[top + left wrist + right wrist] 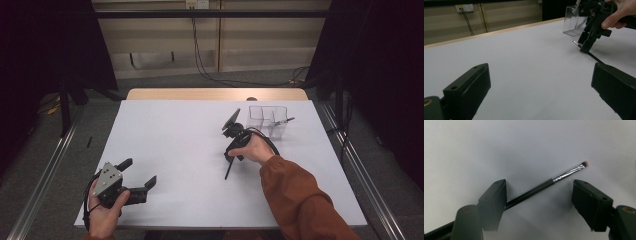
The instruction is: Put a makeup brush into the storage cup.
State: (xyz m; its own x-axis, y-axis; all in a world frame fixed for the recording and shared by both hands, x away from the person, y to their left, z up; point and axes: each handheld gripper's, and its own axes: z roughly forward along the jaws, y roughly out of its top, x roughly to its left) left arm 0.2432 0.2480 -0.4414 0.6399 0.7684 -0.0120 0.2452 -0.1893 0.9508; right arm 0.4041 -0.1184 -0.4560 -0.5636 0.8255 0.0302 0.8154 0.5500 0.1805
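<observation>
A thin black makeup brush (pixel 228 171) with a silver ferrule and a pale tip lies on the white table (pixel 175 130). My right gripper (pixel 232 156) points down over it, held by a hand in an orange sleeve. In the right gripper view the brush (pixel 544 185) runs slantwise across the gap of the right gripper (pixel 539 195); its handle passes by one jaw, and the other jaw stands clear of it. From the left gripper view the brush (pixel 596 57) lies under the right gripper (pixel 585 47). My left gripper (pixel 138 172) rests open at the near left with nothing between its jaws (pixel 539 75).
A clear plastic divided holder (pixel 267 119) stands at the back right, just beyond my right hand, with a thin brush-like item (pixel 285 121) leaning out of it. The holder (pixel 574 22) also appears in the left gripper view. The table's wooden far edge (pixel 215 94) borders the floor.
</observation>
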